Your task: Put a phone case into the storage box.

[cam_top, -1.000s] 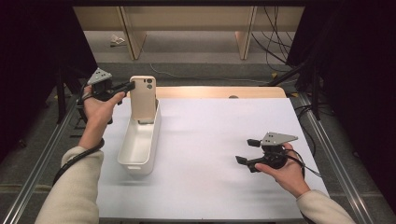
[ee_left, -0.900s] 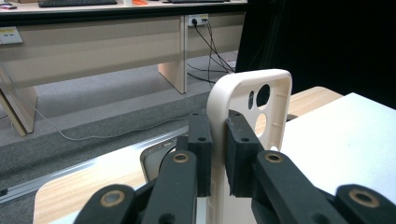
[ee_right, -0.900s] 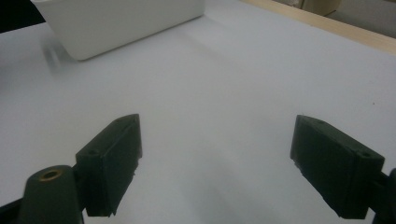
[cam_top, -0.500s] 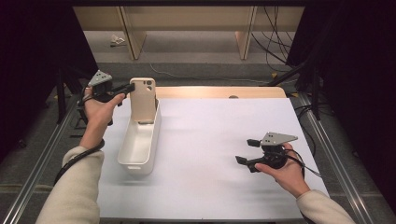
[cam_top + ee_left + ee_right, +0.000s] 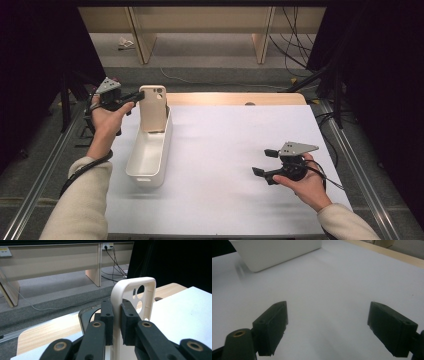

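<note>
Over the last second little has shifted: the beige phone case [image 5: 152,107] stands as upright as before at the far end of the white bin [image 5: 149,152], at about ten o'clock on the table, and the left gripper [image 5: 136,95] has kept its jaws pinched on the case's side wall, one pad inside and one outside, as the left gripper view shows [image 5: 133,296]. Its lower end sits inside the bin, perhaps slightly deeper than a second ago; whether it touches the floor I cannot tell. I judge the case is being set into or lifted from the bin, with the grip not yet released. The right gripper [image 5: 265,162] has held still at about four o'clock, jaws spread wide over bare sheet, holding nothing. The surface is a white sheet [image 5: 235,145] over a pale wooden tabletop [image 5: 235,98]. Beyond lie a grey floor, light wooden furniture legs [image 5: 262,35] and loose cables [image 5: 292,45], with dark curtains at both sides.
</note>
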